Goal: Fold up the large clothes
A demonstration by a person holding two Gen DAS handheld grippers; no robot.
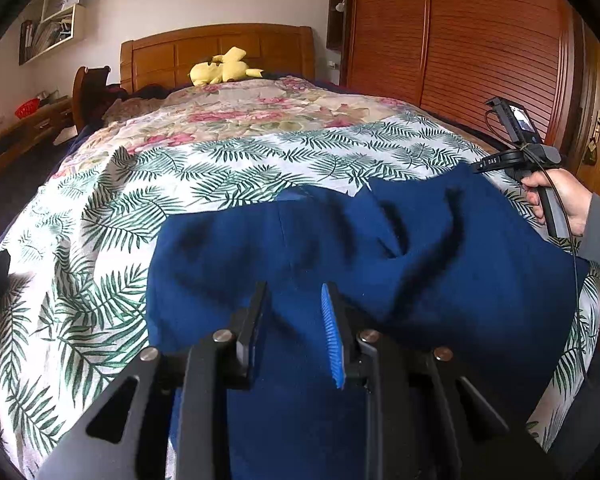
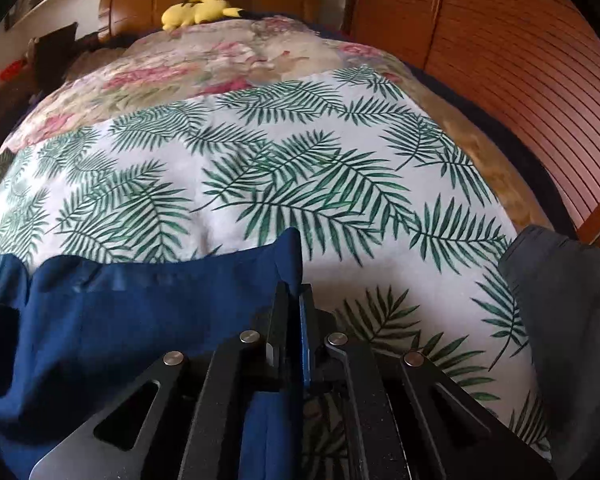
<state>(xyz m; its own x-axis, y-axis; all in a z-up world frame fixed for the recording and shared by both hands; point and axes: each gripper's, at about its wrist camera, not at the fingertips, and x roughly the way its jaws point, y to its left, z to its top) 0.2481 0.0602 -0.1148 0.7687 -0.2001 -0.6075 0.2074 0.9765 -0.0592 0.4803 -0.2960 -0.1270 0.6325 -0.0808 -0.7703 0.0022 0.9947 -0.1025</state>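
The blue garment (image 1: 380, 264) lies on the bed, on the palm-leaf sheet (image 2: 260, 168), at the near end approx. in the middle, w/ its long axis running across the bed, left to right. The right gripper (image 2: 294, 300) is closed on the garment's right edge; blue cloth passes between the jaws and comes out below them. The left gripper (image 1: 294, 300) is directly over the cloth near its front edge, jaws partly apart; whether the pads (image 1: 332, 336) press on a fold the left view does not show clearly, so it cannot be told. The coming move probably turns on the right side: the held edge is at the far right of the garment, so the fold would go to the left, over the body of the cloth, toward the left gripper. Room is good: the sheet beyond the garment is free up to the floral quilt (image 1: 240, 108). To the right the bed edge and the wardrobe (image 2: 520, 60) are near, also a grey cloth (image 2: 560, 300) lies just beside.
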